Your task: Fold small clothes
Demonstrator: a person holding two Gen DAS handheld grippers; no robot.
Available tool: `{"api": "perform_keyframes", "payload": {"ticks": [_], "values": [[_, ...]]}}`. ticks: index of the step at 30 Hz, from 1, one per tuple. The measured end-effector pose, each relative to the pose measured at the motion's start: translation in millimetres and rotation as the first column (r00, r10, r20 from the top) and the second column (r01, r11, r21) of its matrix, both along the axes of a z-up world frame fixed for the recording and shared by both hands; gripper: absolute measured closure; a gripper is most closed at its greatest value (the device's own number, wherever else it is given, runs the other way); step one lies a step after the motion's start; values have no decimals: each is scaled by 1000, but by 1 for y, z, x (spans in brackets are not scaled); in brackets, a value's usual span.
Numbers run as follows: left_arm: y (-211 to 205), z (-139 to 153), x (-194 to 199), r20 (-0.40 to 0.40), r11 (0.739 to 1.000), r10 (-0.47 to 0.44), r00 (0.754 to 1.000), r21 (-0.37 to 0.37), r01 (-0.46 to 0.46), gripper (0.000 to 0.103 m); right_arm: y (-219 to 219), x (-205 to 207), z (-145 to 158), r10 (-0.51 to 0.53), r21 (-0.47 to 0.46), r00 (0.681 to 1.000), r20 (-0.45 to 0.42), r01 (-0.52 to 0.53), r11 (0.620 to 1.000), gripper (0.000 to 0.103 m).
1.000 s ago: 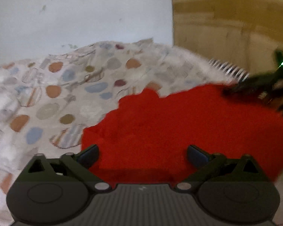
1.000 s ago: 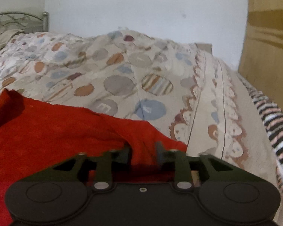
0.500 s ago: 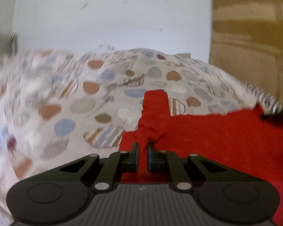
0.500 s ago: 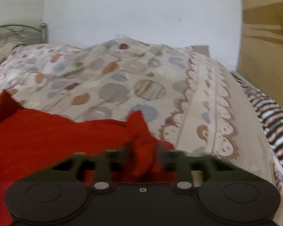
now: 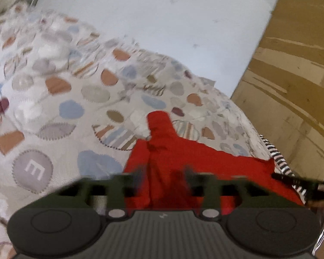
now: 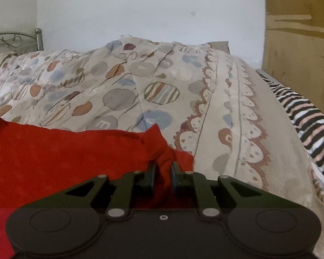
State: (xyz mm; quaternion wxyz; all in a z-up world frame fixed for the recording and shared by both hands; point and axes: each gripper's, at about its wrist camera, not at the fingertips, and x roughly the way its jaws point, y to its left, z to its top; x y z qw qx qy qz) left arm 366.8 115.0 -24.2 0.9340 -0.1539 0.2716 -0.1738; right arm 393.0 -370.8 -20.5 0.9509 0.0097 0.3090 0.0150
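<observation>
Jaws of the right gripper (image 6: pixel 163 173) are clenched on a bunched corner of the red garment (image 6: pixel 64 157), the cloth pinched between the 2 pads and rising in a small peak just beyond them. The left gripper (image 5: pixel 164 176) shows blurred; its jaws are opening, standing apart on either side of a ridge of the same red garment (image 5: pixel 183 161), and the pads do not look pressed on the cloth. A narrow tongue of red fabric sticks up past the left gripper toward the far side of the bed.

The garment lies spread on the patterned bedspread (image 6: pixel 162 86), which is printed with grey, blue, orange and striped circles and has a scalloped brown border along its right side. A black, white and pink striped cloth (image 6: pixel 308 112) lies at the bed's right edge, beside a wooden panel (image 6: pixel 300 43). A metal bed frame (image 6: pixel 15 40) stands at the far left against the white wall (image 6: pixel 151 10).
</observation>
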Motion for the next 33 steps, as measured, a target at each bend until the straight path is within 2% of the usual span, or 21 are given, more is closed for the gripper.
{"api": "perform_keyframes", "payload": {"ticks": [1, 3, 7, 9, 11, 13, 14, 15, 17, 19, 21, 22, 23, 25, 28, 33], "values": [[-1, 2, -8, 32, 1000, 2, 999, 3, -3, 14, -3, -5, 3, -2, 8, 1000, 6, 1, 1000, 82], [-7, 7, -18, 89, 999, -15, 996, 42, 12, 14, -9, -17, 9, -15, 20, 1000, 19, 15, 1000, 68], [-28, 11, -17, 113, 986, -20, 993, 168, 1, 10, -18, -40, 16, -19, 59, 999, 26, 18, 998, 59], [-39, 10, -7, 92, 984, 3, 996, 179, -19, 7, -18, -48, 18, -11, 57, 999, 34, 9, 998, 36], [-45, 7, 8, 50, 990, 30, 998, 134, -37, 7, -12, -48, 18, -12, 4, 999, 51, 11, 1000, 22], [-46, 2, 23, 6, 996, 61, 998, 62, -61, 7, -8, -41, 18, -13, -23, 998, 67, 15, 1000, 20], [-47, -1, 29, -13, 994, 94, 995, 51, -94, 7, -7, -36, 18, -15, -15, 997, 70, 16, 1000, 17], [-45, -5, 34, -25, 989, 136, 990, 64, -134, 7, -7, -29, 17, -19, -4, 997, 75, 19, 1000, 12], [-42, -11, 44, -41, 964, 241, 970, 126, -234, 7, -5, -17, 13, -32, -11, 996, 88, 33, 999, 7], [-34, -19, 50, -46, 944, 298, 953, 160, -288, 7, -3, -2, 3, -58, -73, 995, 82, 64, 995, 7], [-23, -34, 56, -84, 952, 290, 953, 132, -277, 4, -6, 11, -16, -103, -116, 994, 43, 108, 987, 7], [-19, -42, 56, -93, 958, 277, 956, 96, -268, 3, -11, 14, -25, -120, -88, 992, 25, 121, 989, 6], [-17, -48, 53, -75, 961, 270, 960, 88, -263, 3, -15, 14, -29, -135, -61, 991, 25, 136, 989, 3], [-23, -53, 50, -31, 960, 255, 967, 125, -249, 1, -13, 10, -30, -144, -75, 989, 46, 147, 986, 1], [-27, -52, 50, -23, 958, 257, 966, 135, -252, 0, -7, 7, -31, -139, -111, 988, 62, 145, 983, 1], [-17, -38, 45, -47, 963, 261, 964, 77, -257, 1, -15, 9, -30, -129, -62, 991, 33, 131, 989, 1]]}}
